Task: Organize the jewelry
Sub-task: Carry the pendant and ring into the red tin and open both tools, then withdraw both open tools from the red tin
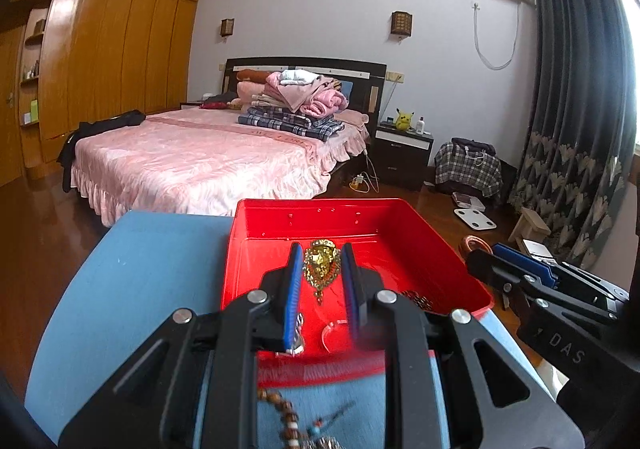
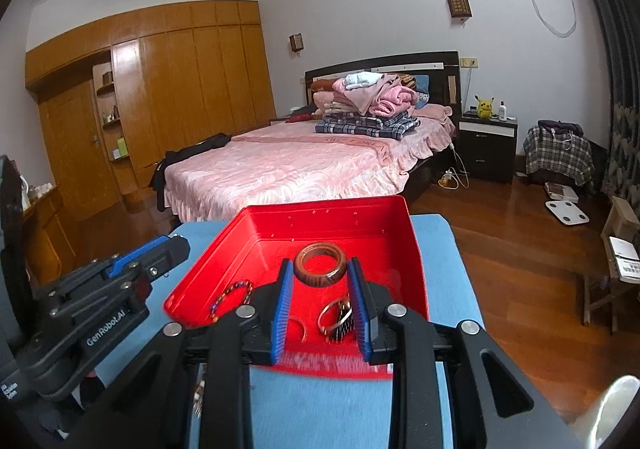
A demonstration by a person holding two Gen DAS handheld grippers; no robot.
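A red tray [image 1: 360, 215] sits on a blue table [image 1: 152, 273]; it also shows in the right wrist view [image 2: 324, 219]. In it lie a gold pendant necklace [image 1: 320, 263], a brown wooden bangle [image 2: 320, 263], a dark beaded bracelet [image 2: 232, 295], a metal ring bangle [image 2: 332, 313] and a clear ring [image 1: 332, 333]. My left gripper [image 1: 320, 261] is open and empty over the tray, its fingers either side of the gold necklace. My right gripper [image 2: 320, 273] is open and empty over the tray, near the wooden bangle. A brown bead string [image 1: 284, 417] lies on the table before the tray.
A pink bed [image 2: 304, 165] with piled clothes stands behind the table. A wooden wardrobe [image 2: 180, 89] lines the left wall. A dark nightstand [image 2: 486, 147], a white scale [image 2: 566, 212] and a small stool [image 1: 530, 229] are on the wooden floor at right.
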